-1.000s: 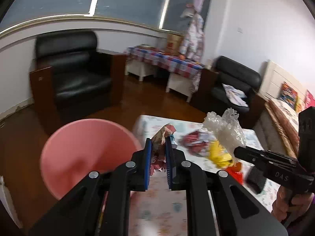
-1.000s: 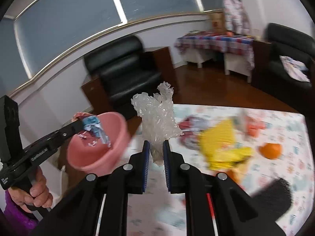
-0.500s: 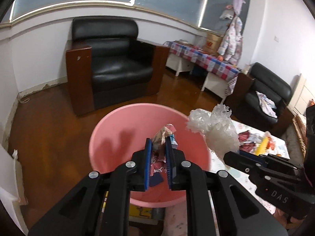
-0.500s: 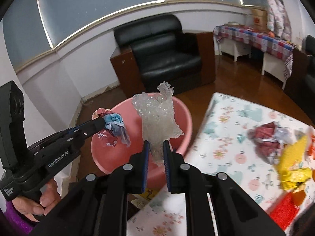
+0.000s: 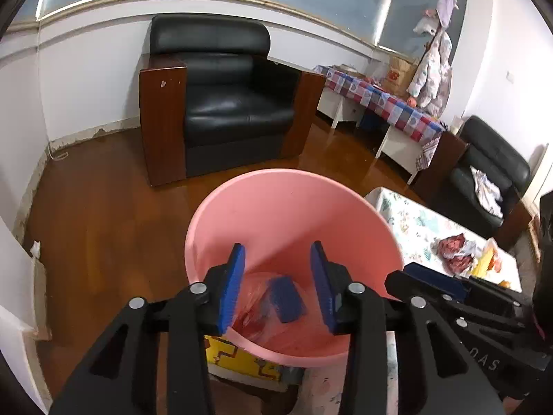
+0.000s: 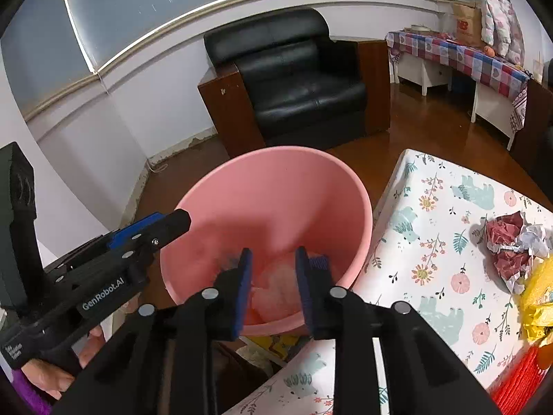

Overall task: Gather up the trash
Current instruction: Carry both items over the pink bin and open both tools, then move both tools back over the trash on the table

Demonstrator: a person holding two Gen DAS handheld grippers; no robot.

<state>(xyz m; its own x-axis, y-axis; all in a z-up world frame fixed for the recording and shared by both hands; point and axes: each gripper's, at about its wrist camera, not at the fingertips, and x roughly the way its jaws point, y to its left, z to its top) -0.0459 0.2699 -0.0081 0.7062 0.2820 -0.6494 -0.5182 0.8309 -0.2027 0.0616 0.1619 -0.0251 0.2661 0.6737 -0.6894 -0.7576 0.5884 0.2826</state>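
Observation:
A pink bin [image 5: 276, 200] stands on the floor beside the table; it also shows in the right wrist view [image 6: 276, 180]. My left gripper [image 5: 276, 283] is open and empty above the bin's mouth. My right gripper [image 6: 273, 276] is open and empty over the bin too. A blue block [image 5: 287, 299] and crumpled wrappers [image 5: 255, 314] lie in the bin's bottom. Clear plastic [image 6: 276, 287] lies in the bin below the right gripper. Red and white crumpled paper [image 6: 511, 242] and a yellow wrapper [image 6: 539, 301] lie on the table's floral cloth [image 6: 432, 276].
A black leather armchair [image 5: 224, 110] stands behind the bin on the wooden floor. A side table with a checked cloth [image 5: 380, 103] is at the back right. A second black chair [image 5: 490, 180] stands behind the table. A yellow box [image 5: 238, 356] sits under the bin's near edge.
Both grippers moved from the table over the bin, then opened. The coloured wrapper left the left gripper and the clear plastic left the right one; both now lie in the bin.

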